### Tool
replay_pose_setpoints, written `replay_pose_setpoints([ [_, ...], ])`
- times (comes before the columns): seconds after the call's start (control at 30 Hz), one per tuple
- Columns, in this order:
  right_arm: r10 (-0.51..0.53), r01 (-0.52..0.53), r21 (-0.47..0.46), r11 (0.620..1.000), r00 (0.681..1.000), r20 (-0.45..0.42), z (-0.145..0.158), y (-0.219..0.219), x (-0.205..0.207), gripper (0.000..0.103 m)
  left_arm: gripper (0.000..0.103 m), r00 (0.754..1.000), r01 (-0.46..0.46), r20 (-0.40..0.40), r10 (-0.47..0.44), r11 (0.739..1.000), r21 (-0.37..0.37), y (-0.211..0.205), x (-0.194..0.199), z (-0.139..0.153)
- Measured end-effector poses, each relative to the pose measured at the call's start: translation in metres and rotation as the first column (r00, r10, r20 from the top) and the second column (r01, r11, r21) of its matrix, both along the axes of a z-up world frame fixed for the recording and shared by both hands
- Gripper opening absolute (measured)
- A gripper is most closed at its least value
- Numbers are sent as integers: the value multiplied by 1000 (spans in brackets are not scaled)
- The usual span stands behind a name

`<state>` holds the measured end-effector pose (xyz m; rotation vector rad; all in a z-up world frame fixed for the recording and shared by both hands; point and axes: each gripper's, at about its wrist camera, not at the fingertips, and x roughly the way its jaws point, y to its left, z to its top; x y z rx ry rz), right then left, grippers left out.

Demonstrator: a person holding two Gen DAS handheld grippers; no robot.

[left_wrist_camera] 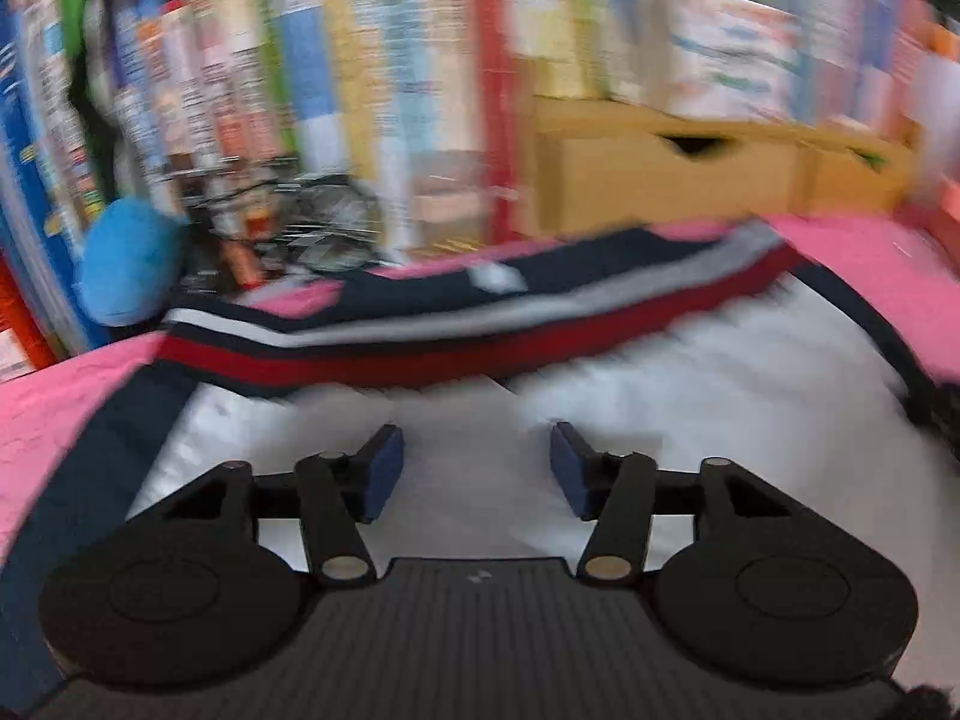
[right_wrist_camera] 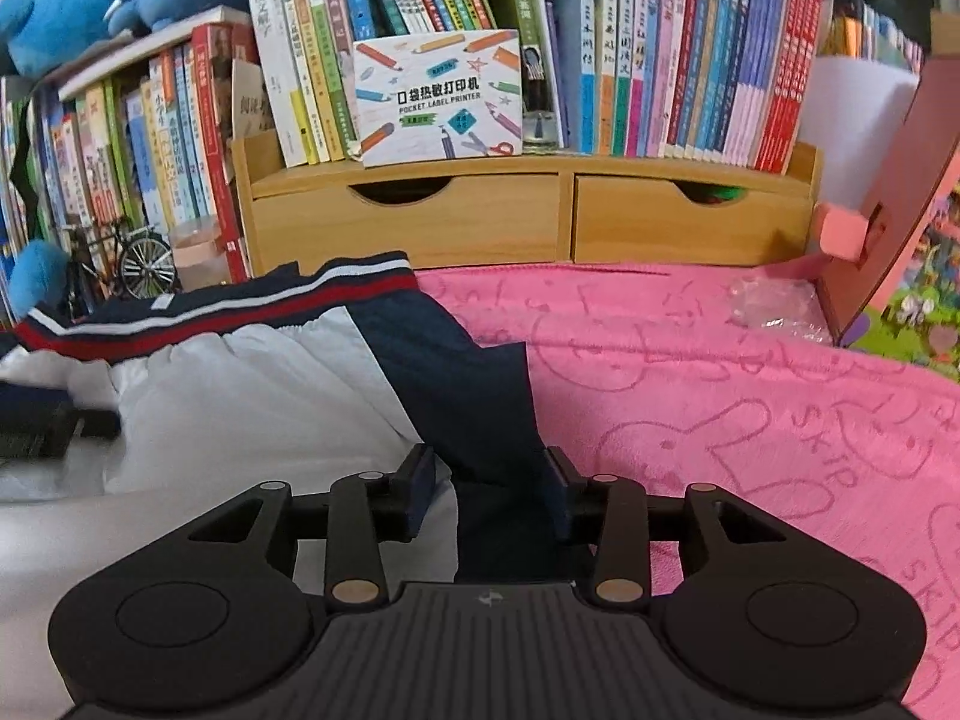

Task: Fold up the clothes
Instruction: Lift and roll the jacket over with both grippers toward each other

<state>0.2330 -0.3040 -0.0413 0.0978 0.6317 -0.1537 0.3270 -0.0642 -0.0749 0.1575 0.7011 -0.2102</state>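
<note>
A pair of white shorts [right_wrist_camera: 240,384] with navy side panels and a red, white and navy striped waistband [right_wrist_camera: 228,300] lies on a pink towel [right_wrist_camera: 720,390]. In the blurred left wrist view the shorts [left_wrist_camera: 660,396] fill the middle, waistband [left_wrist_camera: 420,336] at the far side. My left gripper [left_wrist_camera: 477,468] is open above the white fabric, holding nothing. My right gripper [right_wrist_camera: 489,489] is open, its fingers on either side of the navy side panel [right_wrist_camera: 480,402] at the shorts' right edge; no grip on the cloth shows.
A wooden desk organiser with two drawers [right_wrist_camera: 528,222] and rows of books [right_wrist_camera: 660,60] stand behind the towel. A model bicycle [right_wrist_camera: 126,267] and blue plush toys [right_wrist_camera: 90,6] are at back left. A pink board [right_wrist_camera: 888,204] and crumpled clear plastic [right_wrist_camera: 774,306] are at the right.
</note>
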Motion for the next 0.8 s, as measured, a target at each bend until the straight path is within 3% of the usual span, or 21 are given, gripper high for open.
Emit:
replay_pose_setpoints([
  [0.1, 9, -9, 24, 1000, 1000, 1, 0, -2, 0, 43, 28, 999, -45, -30, 44, 998, -34, 17, 21, 2],
  [0.17, 11, -11, 29, 1000, 1000, 1, -1, -3, 0, 45, 25, 998, -59, -35, 57, 998, -35, 29, 18, 10],
  [0.2, 5, -5, 34, 999, 1000, 1, -1, -4, 0, 47, 27, 998, -59, -16, 59, 997, -44, 36, 9, 17],
  [0.27, -22, 22, 54, 998, 1000, -3, -2, -10, 0, 68, 35, 998, -61, 22, 62, 996, -61, 50, -10, 32],
  [0.3, -23, 23, 76, 997, 1000, 2, -2, -13, 0, 72, 41, 997, -48, 51, 51, 998, -52, 57, -23, 39],
  [0.33, 0, -2, 121, 993, 1000, 20, -1, -18, -3, 73, 46, 995, -11, 98, 11, 1000, -7, 62, -45, 45],
  [0.4, 54, -67, 188, 980, 996, 72, 3, -26, -10, 76, 70, 980, 58, 185, -73, 995, 87, 72, -88, 57],
  [0.47, 163, -191, 140, 972, 968, 192, 20, -16, -30, 81, 75, 951, 133, 247, -183, 969, 209, 77, -135, 61],
  [0.5, 223, -255, 101, 962, 941, 253, 29, -10, -42, 95, 78, 932, 169, 268, -245, 946, 276, 79, -160, 62],
  [0.57, 382, -398, -32, 917, 851, 361, 44, 11, -74, 103, 85, 888, 234, 285, -361, 888, 395, 77, -203, 57],
  [0.6, 490, -485, -109, 867, 796, 356, 50, 24, -87, 103, 86, 864, 266, 282, -417, 853, 448, 75, -223, 54],
  [0.67, 695, -619, -324, 715, 681, 230, 56, 59, -114, 103, 87, 817, 324, 257, -516, 780, 535, 63, -248, 42],
  [0.73, 805, -659, -550, 513, 592, 43, 49, 95, -139, 103, 87, 767, 365, 227, -600, 699, 615, 48, -263, 24],
  [0.8, 835, -660, -679, 321, 536, -126, 29, 117, -158, 101, 87, 734, 378, 217, -644, 652, 658, 35, -267, 9],
])
